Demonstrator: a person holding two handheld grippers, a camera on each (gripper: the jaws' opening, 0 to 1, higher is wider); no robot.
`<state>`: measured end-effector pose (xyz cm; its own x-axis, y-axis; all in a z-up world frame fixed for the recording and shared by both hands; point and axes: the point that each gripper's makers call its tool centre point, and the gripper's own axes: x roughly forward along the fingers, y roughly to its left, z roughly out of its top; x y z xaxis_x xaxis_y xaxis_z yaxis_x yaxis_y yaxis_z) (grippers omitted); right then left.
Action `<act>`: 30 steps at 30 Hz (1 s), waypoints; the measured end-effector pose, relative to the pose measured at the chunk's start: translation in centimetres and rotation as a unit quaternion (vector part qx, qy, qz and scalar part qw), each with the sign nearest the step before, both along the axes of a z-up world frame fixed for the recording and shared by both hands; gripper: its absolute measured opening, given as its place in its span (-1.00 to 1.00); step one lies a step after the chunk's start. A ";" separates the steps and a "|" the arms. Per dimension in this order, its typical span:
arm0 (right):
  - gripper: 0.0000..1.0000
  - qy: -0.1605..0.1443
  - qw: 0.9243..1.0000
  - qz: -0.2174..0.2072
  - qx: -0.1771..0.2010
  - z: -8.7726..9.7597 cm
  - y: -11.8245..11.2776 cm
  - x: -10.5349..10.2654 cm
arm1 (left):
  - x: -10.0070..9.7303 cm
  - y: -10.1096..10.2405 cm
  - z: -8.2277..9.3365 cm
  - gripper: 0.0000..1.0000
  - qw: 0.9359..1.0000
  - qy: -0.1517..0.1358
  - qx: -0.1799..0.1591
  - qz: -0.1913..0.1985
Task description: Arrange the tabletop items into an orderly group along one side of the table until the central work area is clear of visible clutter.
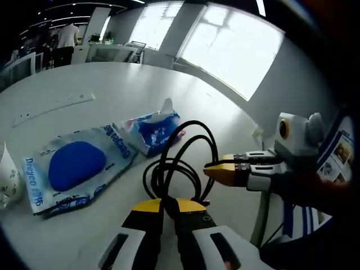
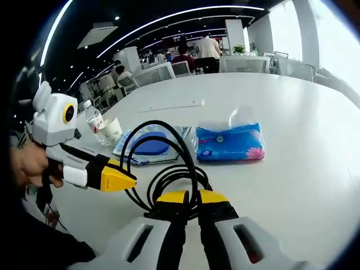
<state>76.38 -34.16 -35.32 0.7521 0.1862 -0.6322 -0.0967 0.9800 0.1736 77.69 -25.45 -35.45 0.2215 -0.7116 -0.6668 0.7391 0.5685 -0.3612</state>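
In the left gripper view, a paper cup (image 1: 8, 177) is seen at the far left edge of the white table (image 1: 84, 84). Beside it lies a flat plastic pack with a blue oval (image 1: 76, 166), and next to that, touching it, a blue tissue pack (image 1: 153, 128) with a tissue standing out of its top. At the bottom centre the left gripper (image 1: 170, 206) is seen with its yellow-tipped jaws drawn together on a coiled black cable (image 1: 183, 163), whose loops rise above the table. To the right, the right gripper (image 1: 216, 170) is seen, its jaws closed to a point against the loop; whether the cable is pinched cannot be told.

In the right gripper view, the left gripper (image 2: 126, 179) is noted at the left, held by a hand (image 2: 28, 166). Behind it stand a water bottle (image 2: 94, 121) and the paper cup (image 2: 112, 130), just beside each other. The coiled black cable (image 2: 169, 169) lies at centre, with the right gripper (image 2: 190, 198) closed on its near loops. The blue-oval pack (image 2: 149, 145) lies behind the coil, and the tissue pack (image 2: 230, 143) is to the right of it.
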 end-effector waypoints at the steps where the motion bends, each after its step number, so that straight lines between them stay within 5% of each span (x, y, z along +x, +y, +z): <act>1: -0.95 0.002 1.000 0.002 -0.001 -0.2 0.0 0.1 | 0.0 0.0 -0.2 -0.89 1.000 0.002 0.002 0.001; 11: -0.93 0.019 1.000 0.006 0.005 -1.6 -0.2 -0.2 | 0.3 0.5 -0.7 -0.81 1.000 0.001 0.012 0.008; 22: -0.75 -0.014 1.000 -0.007 0.004 0.2 -0.9 1.0 | 1.9 1.4 0.6 -0.73 0.999 -0.023 0.003 0.029; 30: -0.76 -0.028 0.999 0.006 -0.017 1.7 -0.9 2.5 | 2.6 0.2 1.7 -0.73 0.999 -0.038 -0.010 0.032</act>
<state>78.92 -35.04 -33.65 0.7839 0.1752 -0.5957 -0.1174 0.9839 0.1350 80.24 -25.25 -33.78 0.3170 -0.7067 -0.6325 0.7272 0.6093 -0.3162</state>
